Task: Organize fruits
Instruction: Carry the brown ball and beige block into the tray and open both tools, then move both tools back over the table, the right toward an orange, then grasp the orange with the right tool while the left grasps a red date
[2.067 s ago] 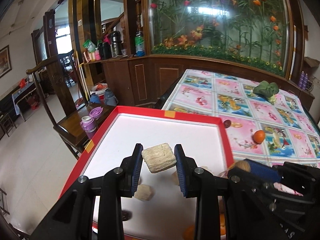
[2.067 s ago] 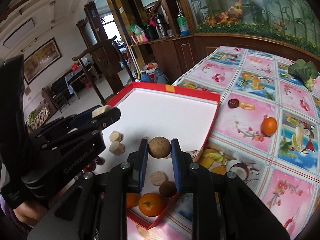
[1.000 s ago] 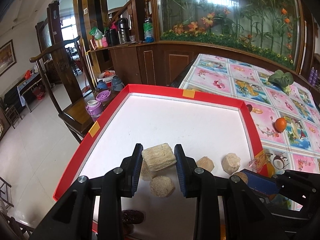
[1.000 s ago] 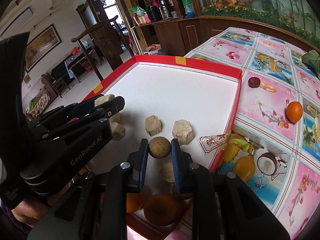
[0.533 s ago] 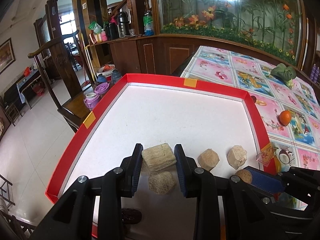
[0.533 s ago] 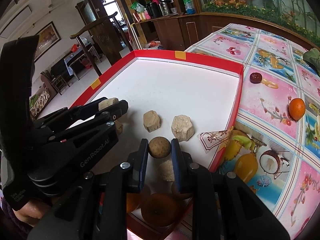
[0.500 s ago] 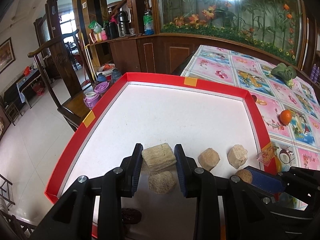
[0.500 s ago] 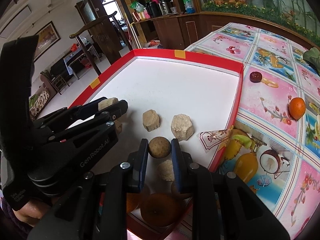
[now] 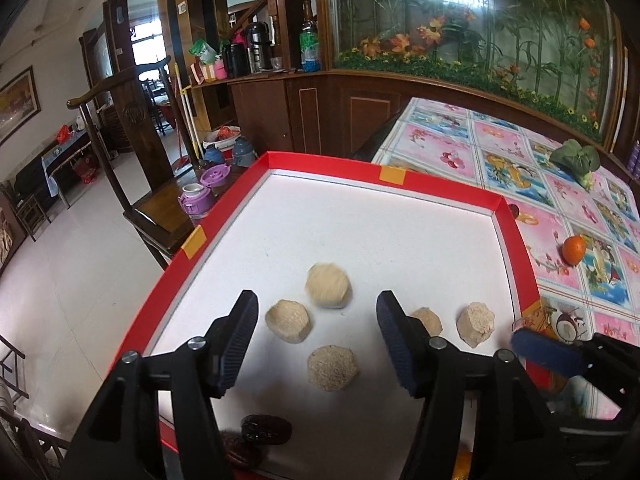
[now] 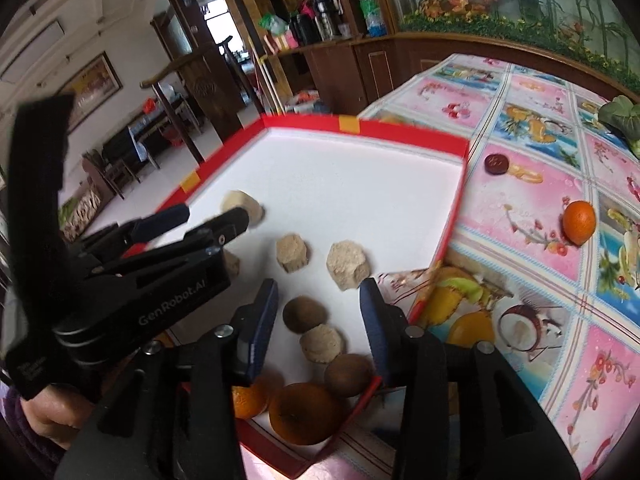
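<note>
A red-rimmed tray (image 9: pixel 516 236) with a white floor holds several tan hexagonal pieces. My left gripper (image 9: pixel 316 340) stands open over it; one tan piece (image 9: pixel 329 290), blurred, lies just beyond its fingers, two others (image 9: pixel 289 321) (image 9: pixel 332 367) between them. My right gripper (image 10: pixel 318 324) is open too, with a round brown fruit (image 10: pixel 305 314) on the tray between its fingers. Close to it lie a tan piece (image 10: pixel 322 344), a second brown fruit (image 10: pixel 347 374) and oranges (image 10: pixel 304 414). A loose orange (image 10: pixel 579 222) sits on the tablecloth.
The flowered tablecloth (image 9: pixel 500 152) carries a dark round piece (image 10: pixel 496 163) and a green leafy vegetable (image 9: pixel 576 158). Dark dates (image 9: pixel 266 429) lie at the tray's near edge. A wooden chair (image 9: pixel 132 184) with purple bottles stands left of the table. A hand (image 10: pixel 44 420) holds the left gripper.
Both grippers have opened. The tan piece dropped from the left one onto the tray, and the brown fruit dropped from the right one onto the tray.
</note>
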